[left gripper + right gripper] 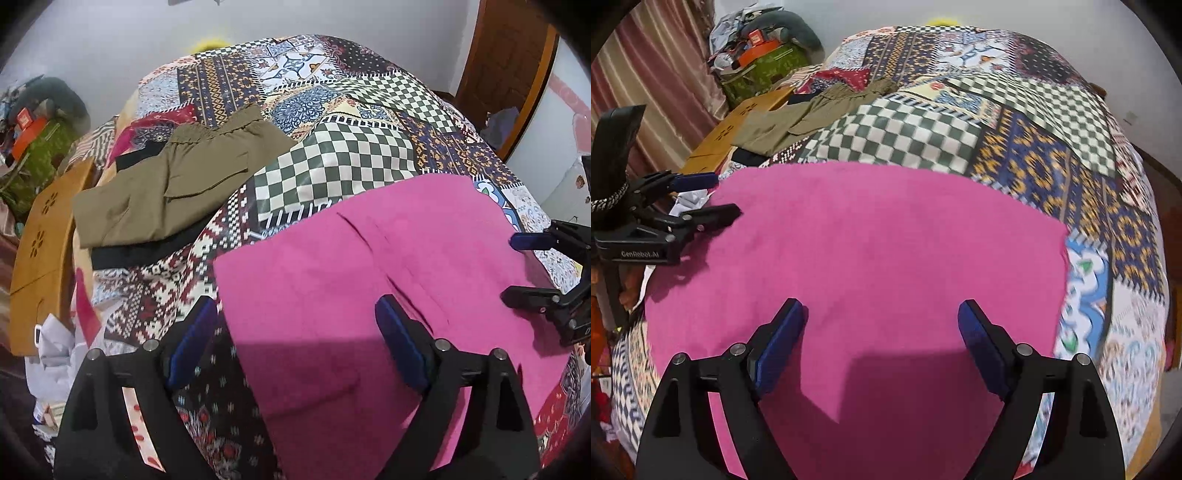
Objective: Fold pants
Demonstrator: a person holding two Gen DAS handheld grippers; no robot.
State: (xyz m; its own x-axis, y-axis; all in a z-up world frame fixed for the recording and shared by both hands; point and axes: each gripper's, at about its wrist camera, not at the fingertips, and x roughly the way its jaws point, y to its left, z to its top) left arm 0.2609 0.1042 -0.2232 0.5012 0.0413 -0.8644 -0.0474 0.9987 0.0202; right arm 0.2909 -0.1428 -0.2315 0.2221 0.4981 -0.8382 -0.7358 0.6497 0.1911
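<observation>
Pink pants (pixel 871 240) flat on patchwork bedspread (pixel 1015 147), beneath left gripper (pixel 295 332) and right gripper (pixel 881 332), both spread wide, gripping nothing

The pink pants (pixel 369 295) run under the left gripper (pixel 295 325) and out of the bottom edge of the left view, so their near end cannot be seen. In the right view the right gripper (pixel 881 325) likewise covers their near edge. A black garment (pixel 147 253) shows only as a strip under the olive pants (pixel 166 192). The right gripper (pixel 524 266) is cut off by the right edge of the left view. The bedspread (pixel 1108 295) is blurred at right. The clutter pile (pixel 757 48) is too small to identify.
</observation>
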